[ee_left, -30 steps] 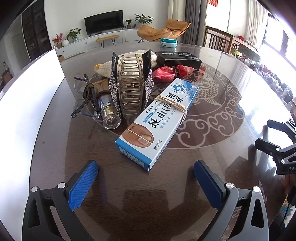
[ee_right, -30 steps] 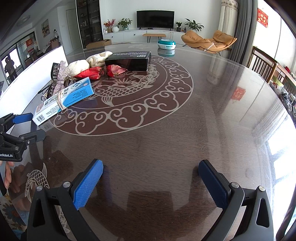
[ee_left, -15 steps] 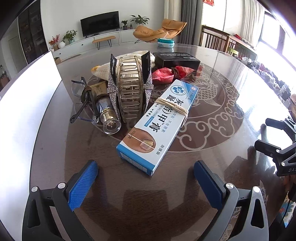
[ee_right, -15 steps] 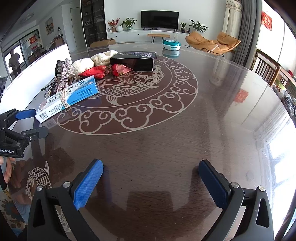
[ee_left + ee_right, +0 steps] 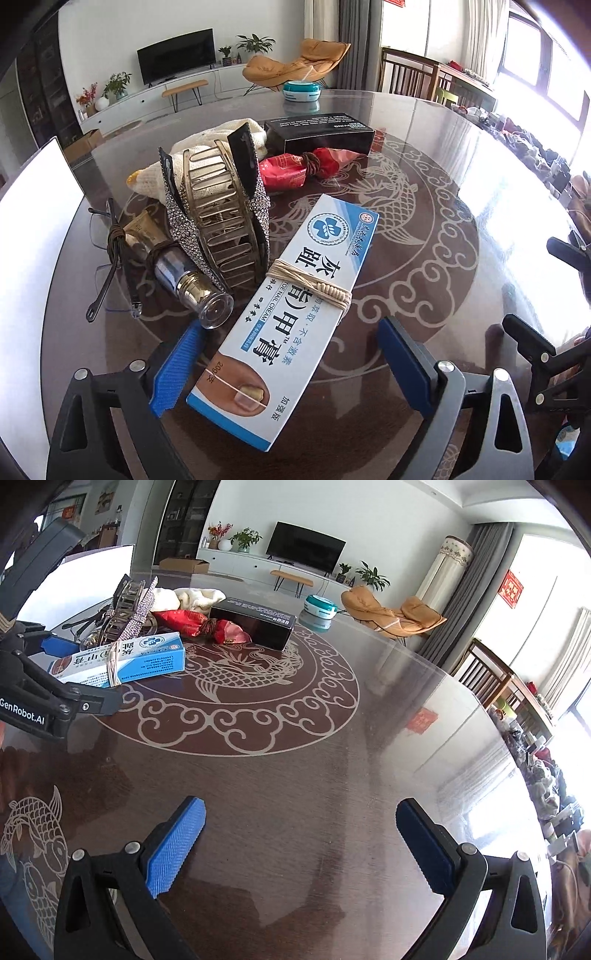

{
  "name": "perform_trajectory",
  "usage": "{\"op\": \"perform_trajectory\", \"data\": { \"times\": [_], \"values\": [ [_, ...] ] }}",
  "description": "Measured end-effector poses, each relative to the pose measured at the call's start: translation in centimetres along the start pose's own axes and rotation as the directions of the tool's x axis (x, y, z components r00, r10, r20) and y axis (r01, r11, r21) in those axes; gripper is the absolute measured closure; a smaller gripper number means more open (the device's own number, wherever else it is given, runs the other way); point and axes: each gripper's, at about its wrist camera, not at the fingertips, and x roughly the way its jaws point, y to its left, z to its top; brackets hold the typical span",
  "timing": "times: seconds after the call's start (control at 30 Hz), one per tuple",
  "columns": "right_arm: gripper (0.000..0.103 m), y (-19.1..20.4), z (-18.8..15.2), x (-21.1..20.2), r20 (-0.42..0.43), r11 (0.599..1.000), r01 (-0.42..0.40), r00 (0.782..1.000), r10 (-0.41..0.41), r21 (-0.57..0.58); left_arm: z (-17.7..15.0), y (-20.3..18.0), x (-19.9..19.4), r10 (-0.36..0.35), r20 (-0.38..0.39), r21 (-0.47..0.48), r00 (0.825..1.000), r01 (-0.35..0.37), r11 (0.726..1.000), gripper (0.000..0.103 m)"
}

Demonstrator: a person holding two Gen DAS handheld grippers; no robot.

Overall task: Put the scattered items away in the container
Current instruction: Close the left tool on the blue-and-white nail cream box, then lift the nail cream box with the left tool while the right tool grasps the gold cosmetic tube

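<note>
Left gripper (image 5: 291, 363), low in the left wrist frame, closing around the near end of the blue-and-white cream box (image 5: 291, 306); left blue pad just beside the box's long edge, right pad still apart from it, so not yet clenched. Box lying flat on the dark glass table (image 5: 461, 206), running from bottom centre toward the middle of the frame, wrapped at mid-length with cream string. Crowded on its left edge: a chrome-capped bottle (image 5: 192, 291) and a rhinestone hair claw (image 5: 221, 218), both close against the box. Farther up: red wrapped packet (image 5: 295, 168), black box (image 5: 321, 133), cream cloth (image 5: 207, 147). White container wall (image 5: 33, 229) along the left edge of the frame.

Right gripper (image 5: 301, 843), at the bottom of the right wrist frame, released and wide, nothing between its pads. Bare tabletop ahead of it and across the right half of the frame, out to the curved table rim at right.
</note>
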Motion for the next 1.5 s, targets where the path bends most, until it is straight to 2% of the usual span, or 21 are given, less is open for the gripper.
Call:
{"op": "perform_trajectory", "data": {
  "times": [0.03, 0.1, 0.2, 0.5, 0.63, 0.67, 0.73, 0.77, 0.8, 0.93, 1.07, 1.2, 1.23, 1.27, 1.3, 1.33, 1.37, 1.5],
  "values": [
    [0.000, -0.5, 0.1, 0.2, -0.012, 0.999, -0.026, 1.000, 0.026, 0.022, -0.2, 0.1, -0.4, 0.006, 0.013, -0.010, 1.000, -0.005, 1.000, 0.028],
    [0.000, -1.2, 0.1, 0.7, -0.032, 0.996, -0.069, 0.997, 0.071, 0.060, -0.7, 0.3, -1.1, 0.007, 0.030, -0.034, 1.000, -0.006, 0.999, 0.048],
    [0.000, -1.8, -0.1, 0.9, -0.049, 0.990, -0.107, 0.993, 0.112, 0.097, -2.0, 0.4, -2.2, -0.008, 0.039, -0.055, 0.999, 0.010, 0.998, 0.059],
    [0.000, -1.7, -0.1, 0.8, -0.050, 0.988, -0.110, 0.992, 0.116, 0.105, -8.7, -0.8, -7.2, -0.022, -0.009, -0.029, 1.000, 0.022, 0.999, 0.061],
    [0.000, -1.7, -0.1, 0.7, -0.050, 0.989, -0.109, 0.992, 0.115, 0.104, -9.3, -0.9, -7.8, -0.019, -0.025, -0.014, 1.000, 0.019, 1.000, 0.060],
    [0.000, -1.8, 0.0, 0.8, -0.051, 0.988, -0.111, 0.992, 0.117, 0.107, -9.1, -0.9, -7.6, -0.012, -0.029, -0.016, 1.000, 0.011, 1.000, 0.057],
    [0.000, -1.9, -0.1, 0.8, -0.053, 0.987, -0.116, 0.991, 0.123, 0.112, -8.4, -0.9, -7.0, -0.004, -0.034, -0.028, 0.999, 0.003, 1.000, 0.042],
    [0.000, -1.9, -0.1, 0.8, -0.053, 0.986, -0.118, 0.991, 0.125, 0.115, -8.0, -1.0, -6.6, -0.004, -0.034, -0.033, 0.999, 0.003, 0.999, 0.029],
    [0.000, -1.9, -0.1, 0.7, -0.054, 0.986, -0.120, 0.990, 0.127, 0.118, -7.6, -1.1, -6.2, -0.004, -0.030, -0.035, 1.000, 0.003, 0.999, 0.023],
    [0.000, -2.0, -0.2, 0.7, -0.056, 0.985, -0.124, 0.990, 0.132, 0.122, -5.6, -1.8, -4.4, 0.017, -0.047, -0.016, 0.999, -0.018, 1.000, 0.017],
    [0.000, -2.0, -0.2, 0.7, -0.053, 0.986, -0.119, 0.991, 0.126, 0.119, -3.4, -2.6, -2.6, 0.013, -0.085, -0.007, 0.996, -0.014, 1.000, 0.001],
    [0.000, -2.0, -0.2, 0.7, -0.054, 0.985, -0.123, 0.990, 0.130, 0.122, -2.8, -3.2, -2.1, 0.009, -0.071, -0.005, 0.997, -0.009, 1.000, 0.000],
    [0.000, -2.0, -0.2, 0.7, -0.055, 0.985, -0.124, 0.990, 0.132, 0.123, -2.9, -3.2, -2.2, 0.010, -0.066, -0.010, 0.998, -0.011, 1.000, 0.001],
    [0.000, -2.0, -0.2, 0.7, -0.055, 0.984, -0.125, 0.990, 0.132, 0.124, -3.0, -3.3, -2.5, 0.010, -0.049, -0.010, 0.999, -0.011, 1.000, 0.015],
    [0.000, -2.0, -0.3, 0.7, -0.055, 0.985, -0.124, 0.990, 0.132, 0.124, -2.9, -3.3, -2.9, 0.008, -0.034, -0.006, 0.999, -0.008, 1.000, 0.034],
    [0.000, -2.0, -0.3, 0.7, -0.054, 0.985, -0.122, 0.990, 0.130, 0.122, -2.8, -3.1, -3.0, 0.006, -0.033, -0.004, 0.999, -0.006, 1.000, 0.042],
    [0.000, -2.0, -0.2, 0.6, -0.053, 0.986, -0.120, 0.990, 0.127, 0.120, -2.8, -3.0, -3.3, 0.006, -0.030, -0.004, 1.000, -0.006, 1.000, 0.059],
    [0.000, -1.9, -0.3, 0.6, -0.052, 0.987, -0.115, 0.991, 0.122, 0.116, -3.7, -1.8, -4.2, 0.007, -0.028, -0.047, 1.000, -0.008, 0.999, 0.059]
  ]
}}
